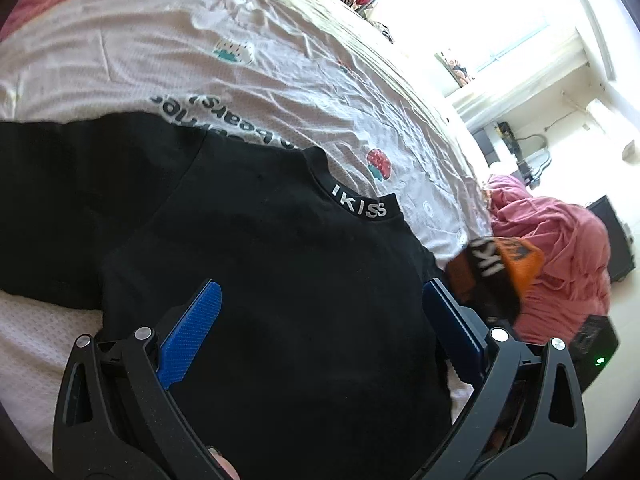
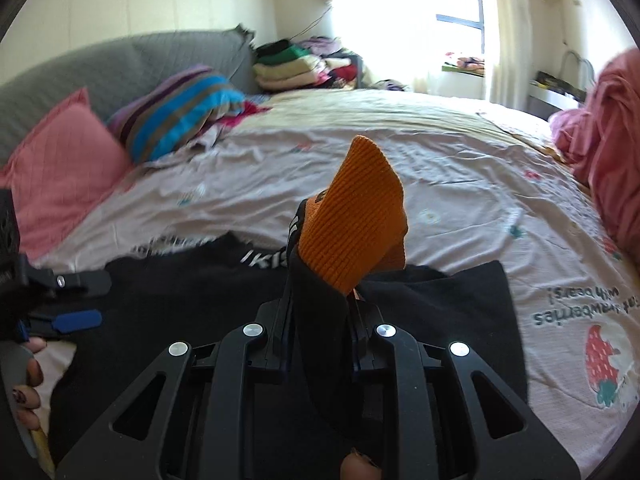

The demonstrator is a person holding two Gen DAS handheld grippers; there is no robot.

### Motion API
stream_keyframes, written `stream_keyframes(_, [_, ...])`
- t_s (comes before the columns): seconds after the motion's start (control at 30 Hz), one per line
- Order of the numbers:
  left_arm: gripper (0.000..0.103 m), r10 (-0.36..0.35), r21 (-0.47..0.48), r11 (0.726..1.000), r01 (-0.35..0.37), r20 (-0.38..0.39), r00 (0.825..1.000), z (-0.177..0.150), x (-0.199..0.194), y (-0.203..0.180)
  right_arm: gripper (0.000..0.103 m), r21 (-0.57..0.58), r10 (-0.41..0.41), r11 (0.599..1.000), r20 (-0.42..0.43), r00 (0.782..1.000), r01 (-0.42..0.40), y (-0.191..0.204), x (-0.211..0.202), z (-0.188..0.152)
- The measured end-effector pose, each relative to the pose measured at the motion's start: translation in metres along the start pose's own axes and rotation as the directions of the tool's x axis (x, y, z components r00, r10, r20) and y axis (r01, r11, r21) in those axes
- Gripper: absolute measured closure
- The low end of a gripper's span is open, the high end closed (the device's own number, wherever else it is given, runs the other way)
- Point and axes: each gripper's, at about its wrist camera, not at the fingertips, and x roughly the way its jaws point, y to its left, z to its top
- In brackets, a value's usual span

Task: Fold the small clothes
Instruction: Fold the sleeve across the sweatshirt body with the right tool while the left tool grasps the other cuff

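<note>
Both grippers are black plastic frames with triangular cutouts and round silver screw heads at the pivots. The left gripper (image 1: pixel 320 312) has textured blue finger pads (image 1: pixel 192 332). Beside it, the hand (image 2: pixel 28 380) wears dark patterned nail polish.

Left gripper (image 1: pixel 320 312) jaws wide apart, right gripper (image 2: pixel 320 280) apparently clamped shut
</note>
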Motion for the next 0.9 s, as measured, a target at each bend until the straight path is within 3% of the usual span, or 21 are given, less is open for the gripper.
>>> stream_keyframes(0.17, [0.009, -0.030, -0.044, 0.999, 0.029, -0.017, 0.999, -0.001, 0.005, 0.015, 0.075, -0.038, 0.076, 0.996, -0.078, 0.994, -0.079, 0.031, 0.023, -0.014])
stream_keyframes(0.23, [0.009, -0.051, -0.065, 0.997, 0.049, -0.033, 0.998, -0.002, 0.009, 0.019, 0.062, -0.060, 0.111, 0.991, -0.102, 0.989, -0.118, 0.041, 0.027, -0.021])
stream_keyframes(0.37, [0.009, -0.083, -0.080, 0.994, 0.078, -0.060, 0.995, -0.006, 0.016, 0.023, 0.047, -0.092, 0.180, 0.977, -0.142, 0.973, -0.194, 0.058, 0.023, -0.035])
stream_keyframes(0.4, [0.009, -0.089, -0.084, 0.993, 0.083, -0.071, 0.993, -0.008, 0.018, 0.024, 0.039, -0.090, 0.200, 0.972, -0.154, 0.968, -0.215, 0.060, 0.021, -0.037])
stream_keyframes(0.6, [0.014, -0.126, -0.075, 0.990, 0.118, -0.126, 0.984, -0.017, 0.033, 0.021, 0.036, -0.060, 0.247, 0.964, -0.149, 0.957, -0.258, 0.047, -0.010, -0.050])
stream_keyframes(0.63, [0.018, -0.121, -0.066, 0.991, 0.113, -0.137, 0.983, -0.018, 0.037, 0.019, 0.036, -0.036, 0.251, 0.965, -0.146, 0.957, -0.258, 0.040, -0.014, -0.050])
stream_keyframes(0.77, [0.051, -0.096, -0.037, 0.995, 0.091, -0.171, 0.981, -0.028, 0.051, 0.012, 0.036, 0.062, 0.246, 0.969, -0.129, 0.961, -0.240, 0.012, -0.025, -0.049])
stream_keyframes(0.8, [0.055, -0.080, -0.016, 0.997, 0.079, -0.175, 0.981, -0.030, 0.055, 0.009, 0.036, 0.085, 0.240, 0.969, -0.121, 0.963, -0.231, 0.004, -0.028, -0.049])
stream_keyframes(0.87, [0.084, -0.066, 0.028, 0.997, 0.072, -0.171, 0.983, -0.031, 0.058, 0.004, 0.036, 0.109, 0.225, 0.971, -0.110, 0.968, -0.213, -0.006, -0.031, -0.049])
stream_keyframes(0.9, [0.085, -0.066, 0.052, 0.996, 0.076, -0.166, 0.984, -0.030, 0.058, 0.000, 0.036, 0.119, 0.216, 0.972, -0.104, 0.971, -0.204, -0.010, -0.033, -0.049])
